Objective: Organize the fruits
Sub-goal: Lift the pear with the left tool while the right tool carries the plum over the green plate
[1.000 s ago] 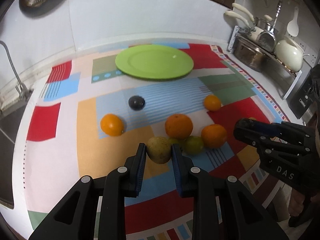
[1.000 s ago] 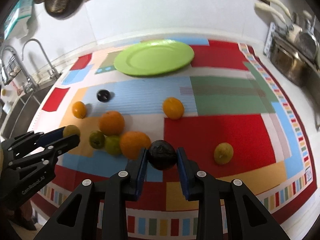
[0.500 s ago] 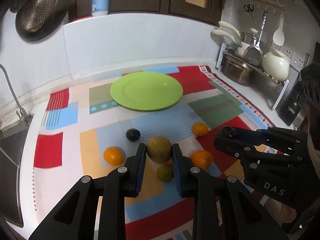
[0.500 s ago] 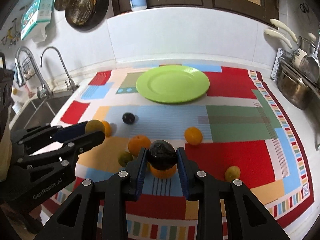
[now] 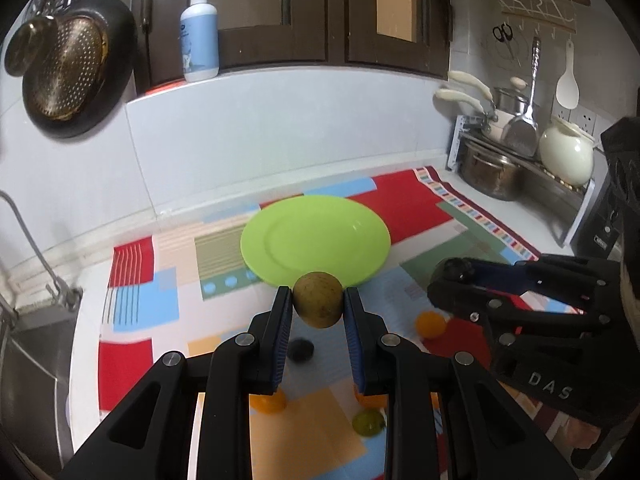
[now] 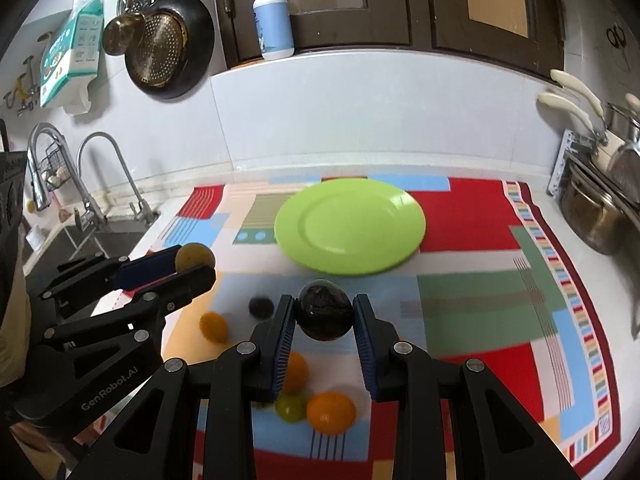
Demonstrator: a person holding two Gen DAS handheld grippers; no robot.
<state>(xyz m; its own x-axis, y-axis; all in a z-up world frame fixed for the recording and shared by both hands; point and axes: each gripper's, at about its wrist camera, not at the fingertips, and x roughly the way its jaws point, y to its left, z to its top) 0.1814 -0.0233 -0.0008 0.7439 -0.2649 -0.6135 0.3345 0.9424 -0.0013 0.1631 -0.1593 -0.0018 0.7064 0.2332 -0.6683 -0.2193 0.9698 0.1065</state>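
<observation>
My left gripper is shut on a brownish-green round fruit and holds it in the air short of the green plate. My right gripper is shut on a dark, almost black fruit, also raised, in front of the green plate. Each gripper shows in the other view: the right one and the left one. On the patterned mat lie several oranges, a green fruit and a small dark fruit.
A sink with taps is at the left. Steel pots and a rack with a white kettle stand at the right. A pan and strainer hang on the wall; a pump bottle stands on the ledge.
Both grippers have risen from the mat with their fruits and moved toward the plate. The fruits left on the mat now sit lower in both views.
</observation>
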